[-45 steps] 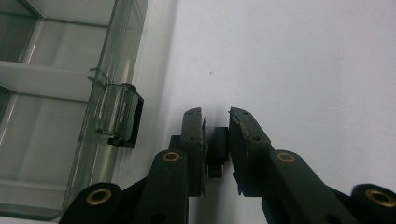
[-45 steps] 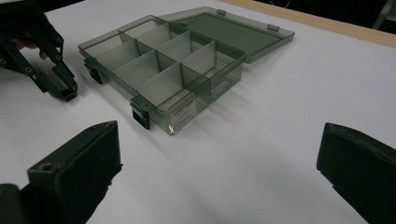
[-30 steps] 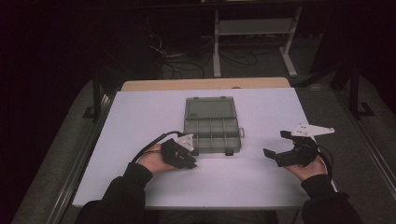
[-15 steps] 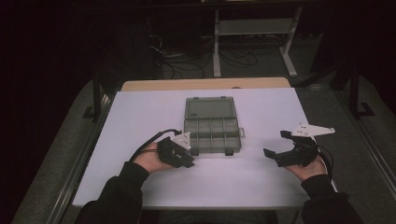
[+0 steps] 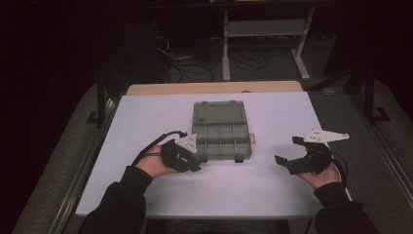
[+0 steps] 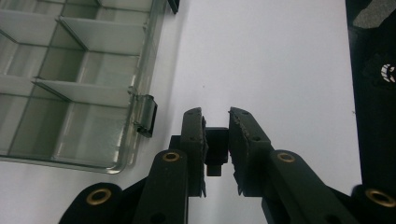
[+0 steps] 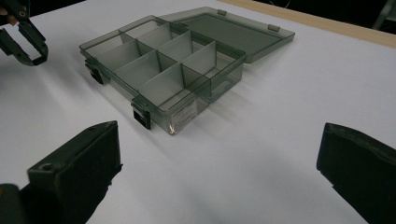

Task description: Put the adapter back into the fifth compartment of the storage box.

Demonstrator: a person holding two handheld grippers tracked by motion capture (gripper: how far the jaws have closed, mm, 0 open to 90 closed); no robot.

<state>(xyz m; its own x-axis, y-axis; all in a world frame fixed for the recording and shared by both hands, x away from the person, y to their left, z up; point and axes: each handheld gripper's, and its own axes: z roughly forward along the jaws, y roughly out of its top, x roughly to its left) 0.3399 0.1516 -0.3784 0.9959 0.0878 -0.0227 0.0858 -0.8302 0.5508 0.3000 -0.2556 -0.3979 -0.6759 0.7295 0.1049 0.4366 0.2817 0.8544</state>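
Observation:
A clear grey compartment box lies open at the table's middle, its lid folded flat toward the far side and its compartments empty. My left gripper rests by the box's near left corner. In the left gripper view its jaws stand almost together with nothing between them, just right of the box wall and a black latch. My right gripper hovers to the right of the box with its jaws wide apart. The right gripper view looks across at the box and the left gripper.
The white tabletop has bare room on both sides of the box and in front of it. A wooden edge runs along the back. Beyond it are a dark floor, cables and a metal stand.

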